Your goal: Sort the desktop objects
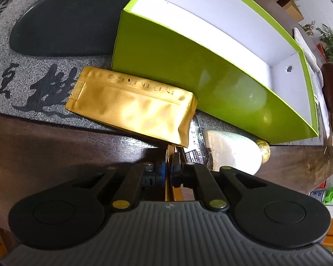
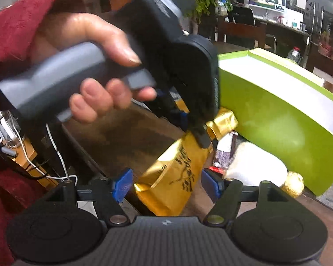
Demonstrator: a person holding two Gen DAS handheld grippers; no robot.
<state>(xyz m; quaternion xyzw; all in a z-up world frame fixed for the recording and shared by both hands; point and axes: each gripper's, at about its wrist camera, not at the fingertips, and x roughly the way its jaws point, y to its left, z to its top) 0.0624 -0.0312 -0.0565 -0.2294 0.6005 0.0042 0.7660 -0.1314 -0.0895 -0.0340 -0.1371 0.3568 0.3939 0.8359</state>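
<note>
A gold foil pouch with black characters (image 2: 177,177) hangs tilted above the wooden desk. My left gripper (image 1: 169,166), held by a hand (image 2: 95,44), is shut on its top edge; it also shows in the right wrist view (image 2: 202,138). My right gripper (image 2: 166,186) is open, and the pouch's lower part sits between its blue pads (image 2: 122,188) without being pressed. A second gold pouch (image 1: 131,108) lies flat beside the green box (image 1: 188,73), whose white inside is empty.
A white foam-wrapped object (image 1: 233,153) with a gold cap (image 1: 263,153) lies against the box's front wall, next to a dark printed packet (image 1: 197,141). A grey mat with black calligraphy (image 1: 33,84) and a dark tray (image 1: 73,22) lie to the left. Cables (image 2: 55,150) hang off the desk edge.
</note>
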